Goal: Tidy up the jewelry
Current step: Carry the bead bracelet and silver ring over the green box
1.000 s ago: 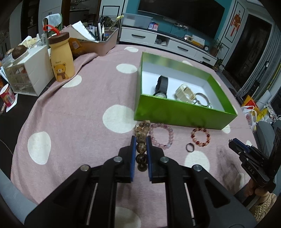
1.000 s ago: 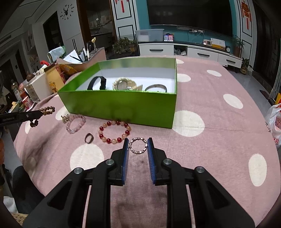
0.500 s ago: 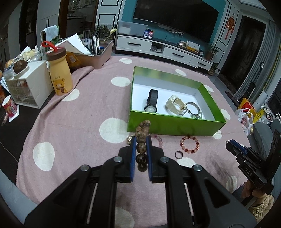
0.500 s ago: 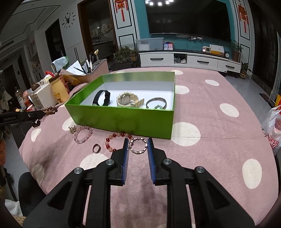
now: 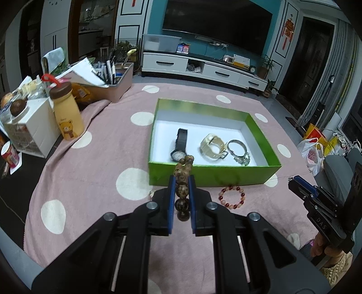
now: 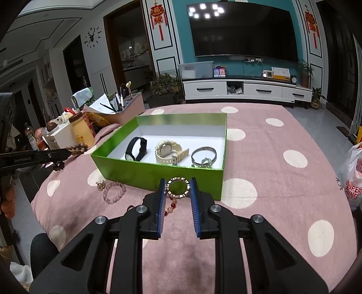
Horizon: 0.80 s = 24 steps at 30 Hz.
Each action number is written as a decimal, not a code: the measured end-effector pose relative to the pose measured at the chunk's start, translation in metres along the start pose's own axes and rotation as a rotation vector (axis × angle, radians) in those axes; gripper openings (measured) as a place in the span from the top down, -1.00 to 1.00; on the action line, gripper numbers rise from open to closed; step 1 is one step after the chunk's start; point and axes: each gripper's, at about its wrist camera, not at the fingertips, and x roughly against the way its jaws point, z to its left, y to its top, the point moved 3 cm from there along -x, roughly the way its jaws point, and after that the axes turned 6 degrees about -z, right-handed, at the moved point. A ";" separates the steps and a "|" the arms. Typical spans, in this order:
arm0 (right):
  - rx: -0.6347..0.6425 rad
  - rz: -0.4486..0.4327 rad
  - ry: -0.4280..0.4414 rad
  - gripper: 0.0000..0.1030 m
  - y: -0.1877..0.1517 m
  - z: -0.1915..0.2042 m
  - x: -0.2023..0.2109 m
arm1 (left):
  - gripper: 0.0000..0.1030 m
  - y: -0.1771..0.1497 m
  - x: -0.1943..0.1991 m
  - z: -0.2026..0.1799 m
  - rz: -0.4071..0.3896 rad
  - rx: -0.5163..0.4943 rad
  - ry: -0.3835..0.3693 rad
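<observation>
Both claws are now higher above the surface (image 6: 271, 144) than before. The left claw (image 5: 181, 181) clamps the brown bead bracelet (image 5: 182, 178); the right claw (image 6: 177, 185) clamps the sparkling ring bracelet (image 6: 177, 184). The green box (image 6: 158, 174) lies at 12 o'clock.

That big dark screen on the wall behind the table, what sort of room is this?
Most likely a home living room. The large television hangs above a low white cabinet, red knot ornaments decorate the wall, and a table with a pink polka-dot cloth holds household clutter.
</observation>
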 end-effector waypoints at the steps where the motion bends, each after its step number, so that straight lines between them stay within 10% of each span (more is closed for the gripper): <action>1: 0.000 -0.005 0.003 0.60 0.002 0.000 0.000 | 0.79 0.002 -0.001 -0.003 -0.003 -0.005 -0.002; 24: -0.013 -0.084 0.033 0.60 0.040 -0.009 -0.019 | 0.79 0.048 -0.037 -0.051 -0.018 -0.091 -0.015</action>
